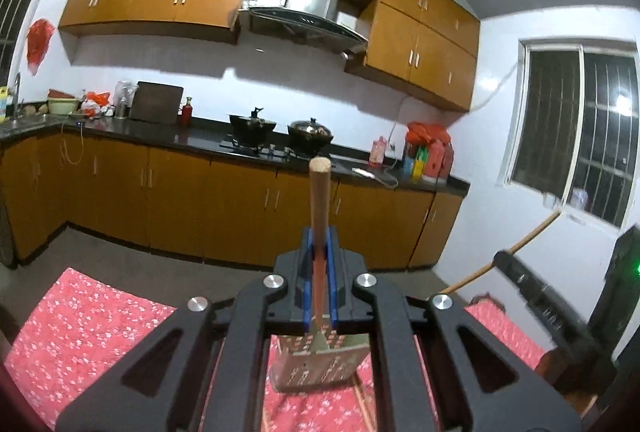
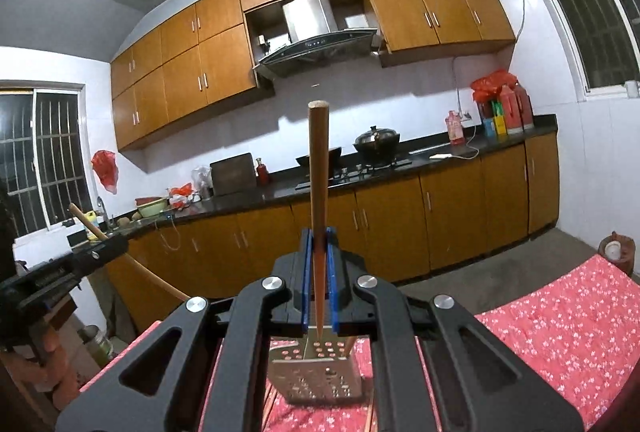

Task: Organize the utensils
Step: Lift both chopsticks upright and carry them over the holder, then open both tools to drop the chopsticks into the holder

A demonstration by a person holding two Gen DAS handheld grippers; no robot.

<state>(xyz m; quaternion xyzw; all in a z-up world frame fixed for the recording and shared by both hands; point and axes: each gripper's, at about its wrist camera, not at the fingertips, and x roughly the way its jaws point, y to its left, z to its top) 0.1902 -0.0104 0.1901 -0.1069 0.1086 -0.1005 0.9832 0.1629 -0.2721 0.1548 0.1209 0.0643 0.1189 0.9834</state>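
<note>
My left gripper (image 1: 319,232) is shut on a wooden-handled spatula: the handle (image 1: 320,192) sticks out forward between the blue pads, and its perforated metal blade (image 1: 316,364) hangs below the jaws. My right gripper (image 2: 319,232) is shut the same way on a second spatula, whose handle (image 2: 318,160) points forward and whose holed blade (image 2: 320,376) lies beneath. Both are held above the table with the red floral cloth (image 1: 80,332) (image 2: 560,332). Each view also shows the other gripper, the right gripper (image 1: 504,258) and the left gripper (image 2: 116,244), each with its wooden handle.
Thin wooden sticks (image 1: 362,404) lie on the cloth under the blades. Across the floor runs a dark kitchen counter (image 1: 200,140) with two pots on a stove (image 1: 308,134), bottles (image 2: 504,112) at one end and a sink (image 2: 116,222) at the other. Barred windows flank the room.
</note>
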